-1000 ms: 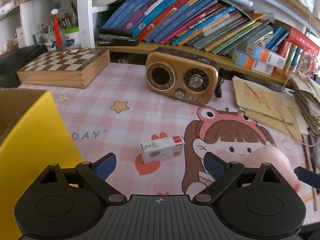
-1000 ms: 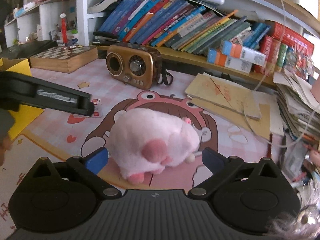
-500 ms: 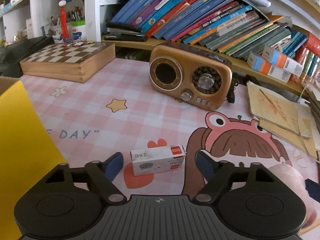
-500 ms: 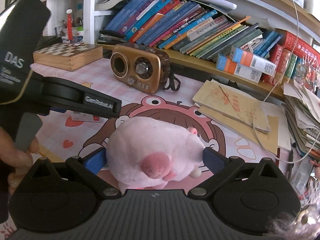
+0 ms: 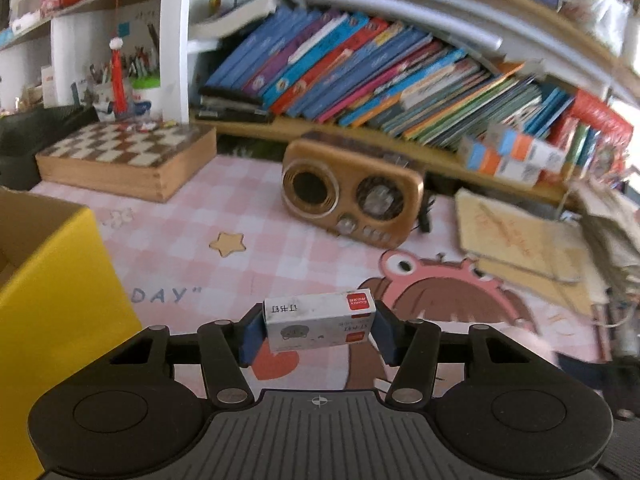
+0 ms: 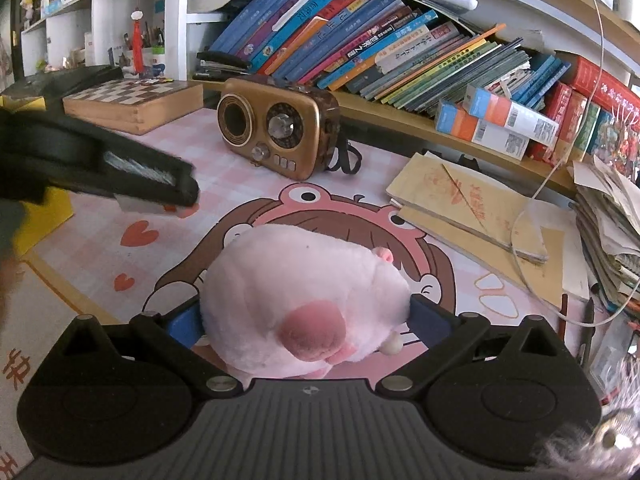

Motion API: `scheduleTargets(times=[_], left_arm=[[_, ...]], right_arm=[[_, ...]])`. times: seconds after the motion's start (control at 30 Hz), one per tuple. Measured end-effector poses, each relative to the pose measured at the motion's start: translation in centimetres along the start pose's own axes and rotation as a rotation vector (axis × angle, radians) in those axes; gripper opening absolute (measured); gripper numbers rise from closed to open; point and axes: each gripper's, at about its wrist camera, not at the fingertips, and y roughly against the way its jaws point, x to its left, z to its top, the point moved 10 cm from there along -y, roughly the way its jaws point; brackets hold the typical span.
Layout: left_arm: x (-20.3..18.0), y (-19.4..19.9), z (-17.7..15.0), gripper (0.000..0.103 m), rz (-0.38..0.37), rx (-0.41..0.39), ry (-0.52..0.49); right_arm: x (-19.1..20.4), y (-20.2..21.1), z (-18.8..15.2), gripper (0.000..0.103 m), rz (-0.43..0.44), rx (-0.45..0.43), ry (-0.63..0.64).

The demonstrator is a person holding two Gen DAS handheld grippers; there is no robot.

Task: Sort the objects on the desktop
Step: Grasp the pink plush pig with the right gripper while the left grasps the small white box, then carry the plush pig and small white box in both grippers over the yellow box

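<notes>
1. On the pink mat [image 5: 248, 216], beside the yellow bin [image 5: 60, 280] at its left edge, sorting is under way; the bin looks like the likely drop place, so each lift should end clear above its rim, not against its wall.
2. Between the right gripper [image 6: 304, 320] pads sits the plush [image 6: 300, 292]; the blue fingers [image 6: 182, 326] flank it closely, but whether they squeeze it I cannot tell; soft stuff gives, so I would close well into it before lifting.
3. Across the left gripper [image 5: 316, 332] lies the small box [image 5: 320, 322], held by its short ends; the jaws are closing and the pads [image 5: 252, 332] already press both ends, the box seeming just off the mat.
4. Keep the box level and the grip square; a cardboard carton crushes or pivots if pinched off-centre; carry it left to the bin without brushing the radio [image 5: 352, 204].
</notes>
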Motion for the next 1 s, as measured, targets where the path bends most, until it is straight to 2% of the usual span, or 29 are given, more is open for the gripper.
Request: scheduleTargets(times=[0.2, 0.27, 0.6, 1.0], left_arm=[[0.2, 4.4, -0.2, 0.054, -0.047, -0.025, -0.021], [0.4, 5.7, -0.5, 0.054, -0.054, -0.029, -0.028], [1.5, 10.3, -1.9, 0.054, -0.084, -0.047, 0.005], [2.9, 15.6, -3.0, 0.054, -0.144, -0.079, 0.008]], right_arm=[[-0.2, 0.6, 0.2, 0.080, 0.014, -0.024, -0.019], [-0.3, 1.1, 0.3, 0.077, 0.018, -0.037, -0.034], [-0.8, 4.5, 0.2, 0.078, 0.017, -0.051, -0.109], [1.8, 11.1, -0.3, 0.078, 0.055, -0.068, -0.142]])
